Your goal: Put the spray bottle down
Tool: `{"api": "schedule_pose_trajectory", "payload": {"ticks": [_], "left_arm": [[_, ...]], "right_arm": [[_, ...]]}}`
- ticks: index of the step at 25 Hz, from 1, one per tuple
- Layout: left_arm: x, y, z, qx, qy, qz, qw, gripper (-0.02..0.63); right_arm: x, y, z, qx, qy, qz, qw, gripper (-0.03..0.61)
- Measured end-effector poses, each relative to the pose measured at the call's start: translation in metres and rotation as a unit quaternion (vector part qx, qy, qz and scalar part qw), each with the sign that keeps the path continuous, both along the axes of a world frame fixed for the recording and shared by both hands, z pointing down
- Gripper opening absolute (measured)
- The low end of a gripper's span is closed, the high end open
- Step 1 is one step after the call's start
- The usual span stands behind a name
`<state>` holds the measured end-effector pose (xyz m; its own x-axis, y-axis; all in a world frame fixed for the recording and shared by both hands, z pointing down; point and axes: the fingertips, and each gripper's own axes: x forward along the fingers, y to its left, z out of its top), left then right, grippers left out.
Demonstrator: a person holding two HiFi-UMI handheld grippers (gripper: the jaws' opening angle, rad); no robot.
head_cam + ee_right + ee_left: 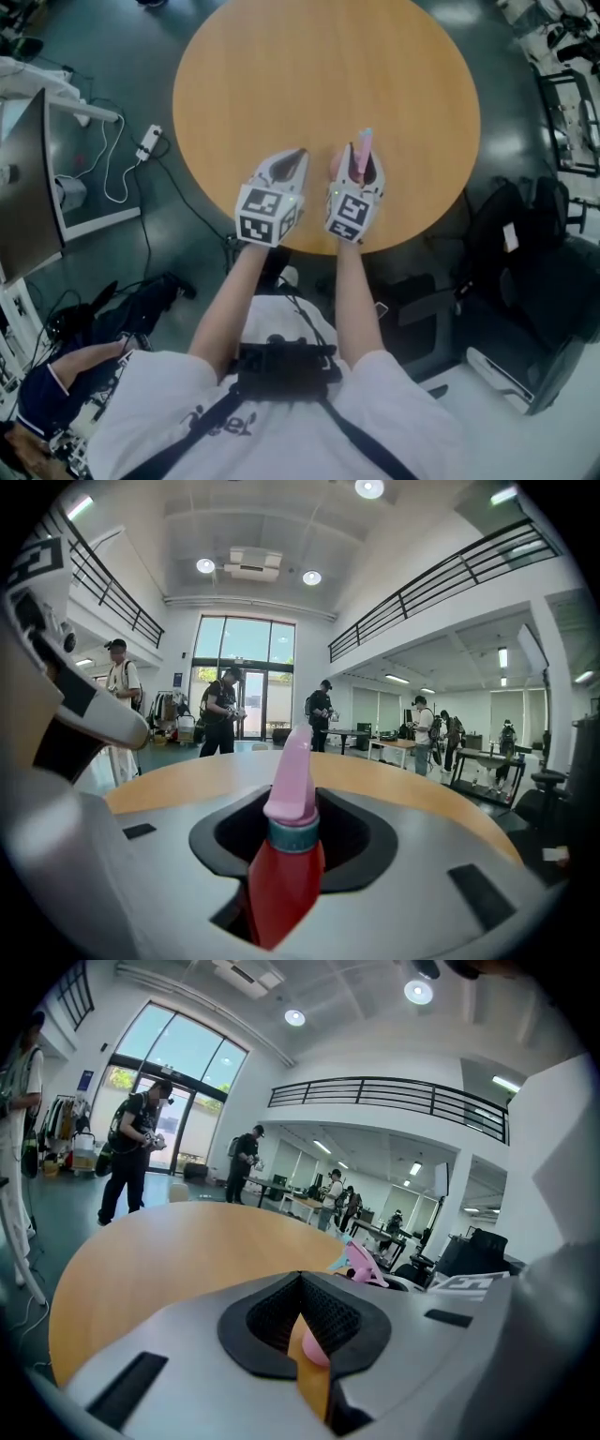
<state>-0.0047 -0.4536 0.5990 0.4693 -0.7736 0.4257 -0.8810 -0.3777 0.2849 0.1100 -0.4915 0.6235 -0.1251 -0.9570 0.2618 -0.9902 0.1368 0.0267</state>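
A spray bottle with a red body and a pink spray head stands upright between the jaws of my right gripper, which is shut on it above the near edge of the round wooden table. In the right gripper view the bottle rises out of the right gripper, and its base is hidden. My left gripper hovers just to the left, its jaws drawn together to a narrow slit with nothing held. The left gripper view shows that gripper and the bottle's pink head off to the right.
The tabletop beyond both grippers is bare wood. On the floor lie a white power strip with cables at the left and black chairs at the right. A monitor stands far left. Several people stand in the hall beyond.
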Motion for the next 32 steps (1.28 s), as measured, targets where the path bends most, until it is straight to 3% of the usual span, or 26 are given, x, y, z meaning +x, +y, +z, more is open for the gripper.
{"api": "schedule_pose_trajectory", "payload": {"ticks": [8,11,15,16,22,27,32], "left_arm": [[-0.004,0.000,0.003,-0.004,0.008,-0.012,0.9999,0.011],[0.001,0.006,0.002,-0.004,0.009,-0.010,0.9999,0.011],[0.003,0.012,-0.003,0.002,0.012,-0.013,0.9998,0.011],[0.003,0.014,-0.005,0.005,0.014,-0.014,0.9998,0.011],[-0.002,0.031,-0.021,0.026,0.016,-0.022,0.9993,0.011],[-0.019,0.051,-0.040,0.052,0.013,-0.033,0.9980,0.011],[-0.021,0.077,-0.066,0.088,0.013,-0.041,0.9952,0.011]], "right_arm": [[0.002,0.019,0.019,0.012,0.022,-0.008,1.000,0.167],[0.000,0.022,0.016,-0.014,0.018,-0.018,1.000,0.169],[-0.003,0.023,0.016,-0.045,0.003,-0.049,0.998,0.296],[-0.002,0.025,0.014,-0.046,0.002,-0.051,0.998,0.302],[0.013,0.049,0.000,-0.032,-0.013,-0.035,0.999,0.302],[0.002,0.080,-0.020,-0.023,-0.044,-0.040,0.998,0.302],[-0.013,0.117,-0.054,0.005,-0.049,-0.072,0.996,0.233]]}}
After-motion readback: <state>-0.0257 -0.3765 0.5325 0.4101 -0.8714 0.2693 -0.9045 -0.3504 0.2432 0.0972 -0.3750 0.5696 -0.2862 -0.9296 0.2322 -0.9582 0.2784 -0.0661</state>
